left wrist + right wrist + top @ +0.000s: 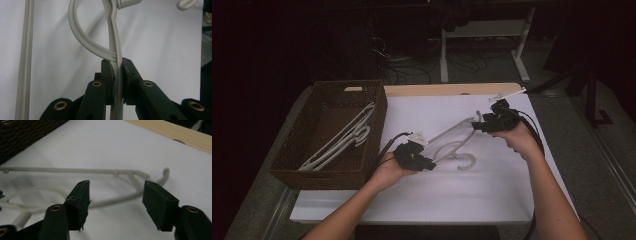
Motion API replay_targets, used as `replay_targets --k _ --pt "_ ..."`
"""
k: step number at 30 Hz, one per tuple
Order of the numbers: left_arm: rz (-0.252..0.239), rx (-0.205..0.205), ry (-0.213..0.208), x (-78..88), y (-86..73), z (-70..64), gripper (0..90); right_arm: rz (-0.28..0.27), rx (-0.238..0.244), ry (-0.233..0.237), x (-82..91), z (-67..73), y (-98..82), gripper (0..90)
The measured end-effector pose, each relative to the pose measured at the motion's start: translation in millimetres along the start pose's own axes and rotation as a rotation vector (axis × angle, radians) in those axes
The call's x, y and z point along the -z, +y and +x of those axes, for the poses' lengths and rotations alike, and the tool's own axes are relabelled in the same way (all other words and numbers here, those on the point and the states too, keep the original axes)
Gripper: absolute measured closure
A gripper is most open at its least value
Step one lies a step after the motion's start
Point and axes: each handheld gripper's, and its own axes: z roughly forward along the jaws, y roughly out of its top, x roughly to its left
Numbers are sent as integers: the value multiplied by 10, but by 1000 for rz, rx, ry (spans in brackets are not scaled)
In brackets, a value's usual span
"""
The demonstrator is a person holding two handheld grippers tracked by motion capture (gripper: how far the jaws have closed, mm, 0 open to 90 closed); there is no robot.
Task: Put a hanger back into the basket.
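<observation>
1. My left gripper (428, 164) is clamped tight on a hanger (455, 146). In the left gripper view the two black pads squeeze a thin, flat strip of the hanger (116, 75) between them.
2. The hanger is pale plastic, smooth and a bit shiny. It has a round loop, a long straight arm and a curved hook at the end.
3. It sits over the middle of the white mat (412, 200), between my two hands, a bit tilted.
4. My right gripper (477, 126) has its jaws wide apart. In the right gripper view nothing is between the pads; the hanger (75, 170) lies past them.
5. The pads are black and blocky, with gold rivets on the arms.
6. A basket (292, 165) sits on the left. It is brown, woven and bumpy, shaped like a box with a handle slot.
7. More pale hangers (343, 137) lie inside it, stacked slanted.
8. The mat is flat and smooth. A strip of light wood (437, 89) shows at its far edge.
</observation>
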Motion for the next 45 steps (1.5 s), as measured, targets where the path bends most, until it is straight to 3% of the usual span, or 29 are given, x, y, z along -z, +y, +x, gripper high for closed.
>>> replay_targets --k 3,10,15,18,24,35,41,45 --pt "-27 40 5 93 48 41 817 -11 12 4 80 47 -57 298" --pt "-68 69 34 397 273 52 816 -48 26 4 209 164 -266 248" --pt "-97 36 44 688 493 11 816 -70 41 14 239 350 -494 189" --pt "-108 17 60 874 614 10 816 -82 24 29 224 424 -589 162" --pt "-95 -16 96 1204 697 60 816 -101 24 16 229 517 -743 129" --pt "-110 -22 165 1886 451 359 815 -118 50 4 230 607 -1018 0" --pt "-124 -20 204 2203 159 536 815 -95 61 0 197 623 -1097 0" --pt "-124 16 225 2329 -99 651 815 -95 63 -5 180 624 -1095 0"
